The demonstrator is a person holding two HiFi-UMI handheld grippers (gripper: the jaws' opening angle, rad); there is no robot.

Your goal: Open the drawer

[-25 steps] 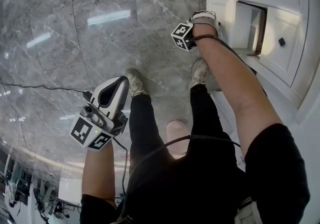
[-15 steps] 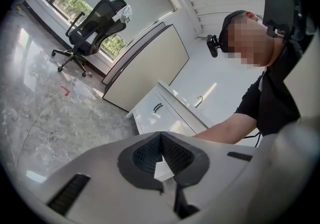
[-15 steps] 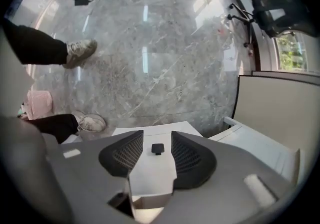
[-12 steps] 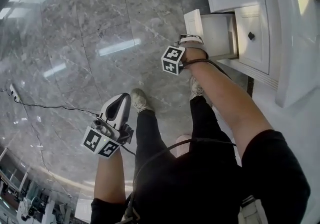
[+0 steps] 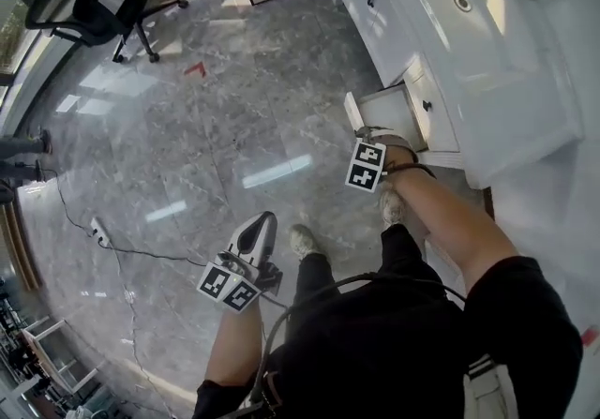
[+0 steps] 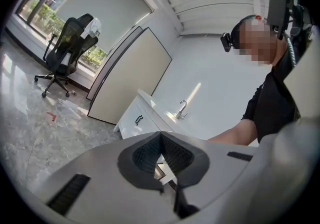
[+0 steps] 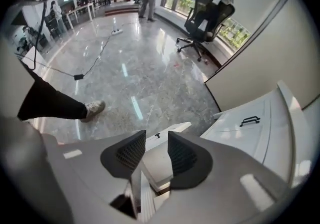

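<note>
The drawer stands pulled well out of the white cabinet under the sink counter, so the opening looks done or nearly so. It lies below and beyond the fingers of the right gripper, showing through the gap between them but not touched. Those fingers are apart; they have just been closing, with nothing between the pads. The left gripper hangs well away from the drawer on the other side of the person's legs, fingers together at the tips and empty. The drawer is probably a stiff painted box that slides straight on runners, light because it looks empty, with a glossy face that would slip under the pads. The best hold seems to be the small dark knob on its front panel, directly beyond the right fingertips; failing that, the panel's top edge, pulled straight along the runners and not sideways.
</note>
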